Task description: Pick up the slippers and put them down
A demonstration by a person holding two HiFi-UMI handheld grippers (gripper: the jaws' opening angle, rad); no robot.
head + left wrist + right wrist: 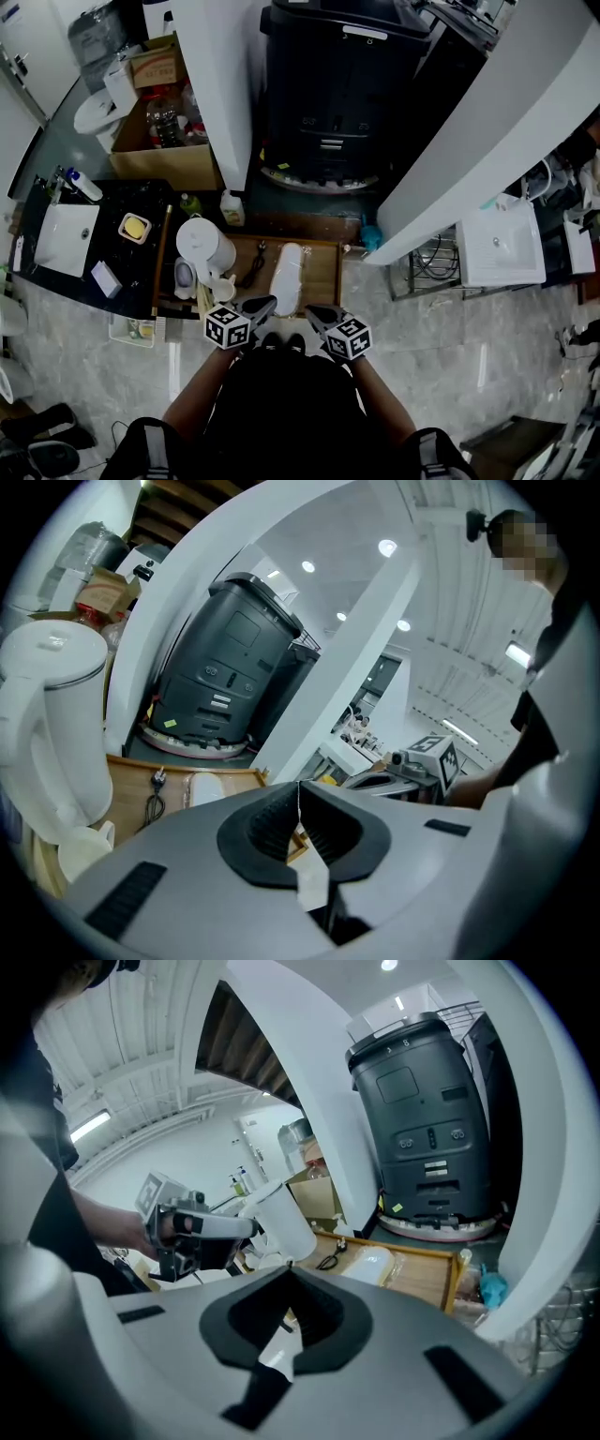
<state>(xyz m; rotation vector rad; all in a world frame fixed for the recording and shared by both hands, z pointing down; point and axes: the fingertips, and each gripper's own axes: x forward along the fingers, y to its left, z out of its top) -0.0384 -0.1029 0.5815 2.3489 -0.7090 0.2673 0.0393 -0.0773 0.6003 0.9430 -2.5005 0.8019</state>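
Over the near edge of the wooden tray [323,272], the head view shows our left gripper [265,304] and right gripper [313,313] hovering, while the wrapped slippers [288,272] lie mid-tray. Our left gripper view shows jaws pressed together, empty. Our right gripper view shows likewise, probably held back to leave the slippers resting.
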